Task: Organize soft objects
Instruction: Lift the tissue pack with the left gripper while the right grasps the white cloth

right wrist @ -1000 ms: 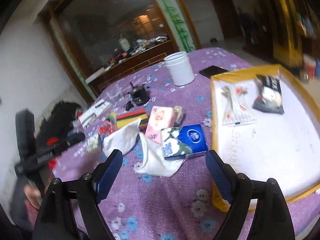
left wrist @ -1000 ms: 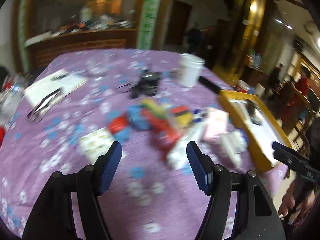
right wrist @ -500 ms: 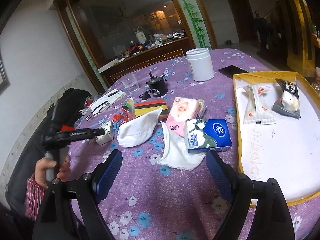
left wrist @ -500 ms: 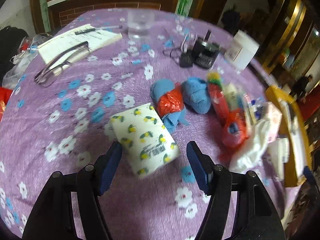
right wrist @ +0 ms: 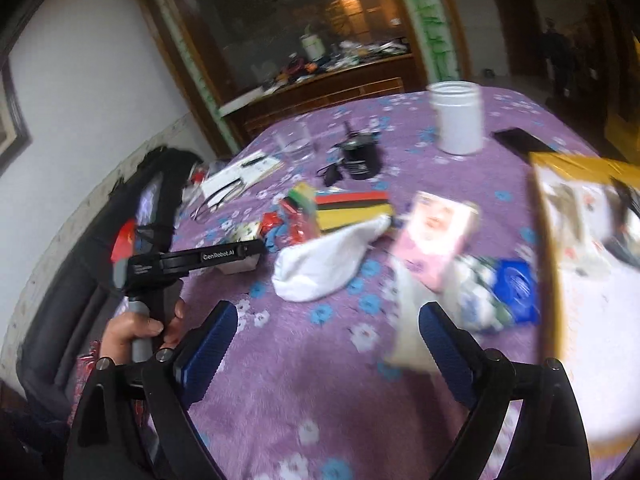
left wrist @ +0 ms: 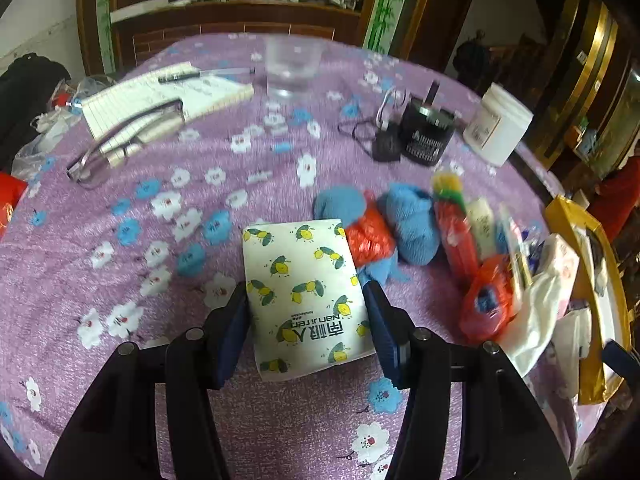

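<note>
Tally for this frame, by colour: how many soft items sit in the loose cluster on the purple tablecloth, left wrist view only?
Lemon-print tissue pack, between the left gripper pads: 1
Blue knitted socks: 2
Red plastic bags: 2
White cloth: 1
Total: 6. The blurred packets further right are too unclear to count.

left gripper (left wrist: 306, 322) dropped onto the lemon-print tissue pack (left wrist: 302, 296) and its jaws have just been closing, pads now flush against both sides of the pack. right gripper (right wrist: 326, 344) swung left across the purple tablecloth (right wrist: 304, 384), jaws just opening wider, nothing between them.
</note>
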`<action>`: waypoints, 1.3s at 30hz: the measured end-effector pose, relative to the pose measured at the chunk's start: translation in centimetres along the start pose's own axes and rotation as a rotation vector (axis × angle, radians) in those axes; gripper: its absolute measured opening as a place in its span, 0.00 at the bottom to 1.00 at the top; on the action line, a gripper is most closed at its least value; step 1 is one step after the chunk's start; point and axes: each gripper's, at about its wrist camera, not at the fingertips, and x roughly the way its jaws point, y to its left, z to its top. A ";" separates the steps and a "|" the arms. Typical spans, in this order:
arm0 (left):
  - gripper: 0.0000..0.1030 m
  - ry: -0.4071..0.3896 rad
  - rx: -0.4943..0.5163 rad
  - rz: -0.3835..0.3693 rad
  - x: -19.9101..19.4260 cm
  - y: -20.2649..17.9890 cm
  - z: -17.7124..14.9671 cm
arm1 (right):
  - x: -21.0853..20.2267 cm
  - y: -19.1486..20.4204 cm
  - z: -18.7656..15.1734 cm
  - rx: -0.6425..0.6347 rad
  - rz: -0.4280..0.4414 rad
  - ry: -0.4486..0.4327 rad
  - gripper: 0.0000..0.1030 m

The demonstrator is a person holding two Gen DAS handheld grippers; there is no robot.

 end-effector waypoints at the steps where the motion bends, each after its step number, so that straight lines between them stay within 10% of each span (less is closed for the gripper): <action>1: 0.53 -0.014 -0.003 -0.008 -0.3 0.1 0.1 | 1.0 0.2 0.4 -0.009 0.010 0.014 0.91; 10: 0.53 -0.034 0.028 -0.056 -0.5 -0.5 0.3 | 8.7 0.9 2.5 -0.102 -0.028 0.125 0.90; 15: 0.53 -0.048 0.027 -0.063 -0.8 -0.5 0.3 | 9.2 0.7 2.0 -0.071 0.037 0.168 0.19; 24: 0.53 -0.138 0.066 -0.111 -3.0 -1.3 -0.1 | 2.1 0.8 -0.2 -0.034 0.116 -0.007 0.17; 39: 0.53 -0.162 0.121 -0.179 -5.9 -4.8 -1.4 | -0.4 -0.3 -1.9 0.009 0.118 -0.039 0.17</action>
